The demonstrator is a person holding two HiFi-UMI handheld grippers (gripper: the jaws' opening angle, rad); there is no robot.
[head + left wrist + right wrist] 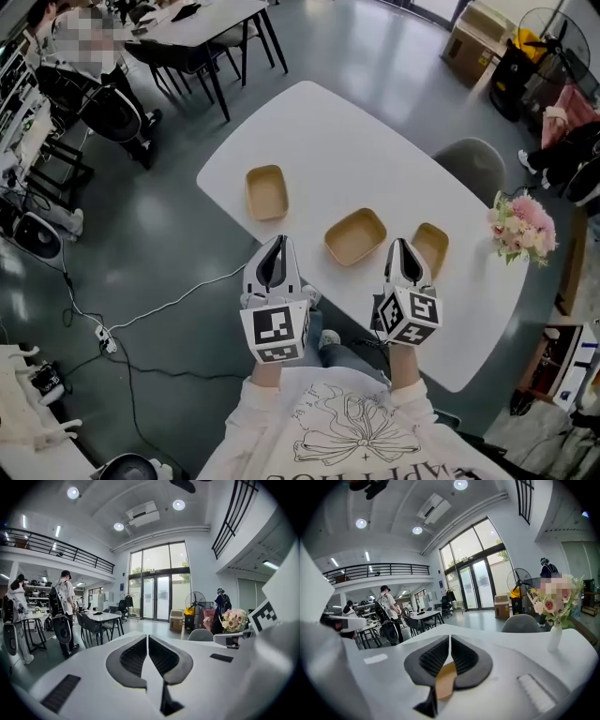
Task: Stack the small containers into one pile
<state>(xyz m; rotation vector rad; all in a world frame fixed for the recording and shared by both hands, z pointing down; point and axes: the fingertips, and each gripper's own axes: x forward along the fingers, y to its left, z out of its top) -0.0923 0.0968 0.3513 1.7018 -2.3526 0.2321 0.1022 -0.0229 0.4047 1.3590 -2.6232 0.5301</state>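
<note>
Three small brown paper containers lie apart on the white table [347,141]: one at the left [266,191], one in the middle [355,235], one at the right [433,246]. My left gripper [275,242] hovers at the table's near edge, below the left container, its jaws together and empty [147,637]. My right gripper [401,244] sits between the middle and right containers. Its jaws meet at the tips [450,638]. A brown strip [445,679] shows in the slit lower down; I cannot tell whether it is touched.
A vase of pink flowers [520,225] stands at the table's right end. A grey chair [473,164] is tucked in on the far side. Another table with dark chairs [202,37] and a seated person lie beyond. A white cable [178,300] runs over the floor.
</note>
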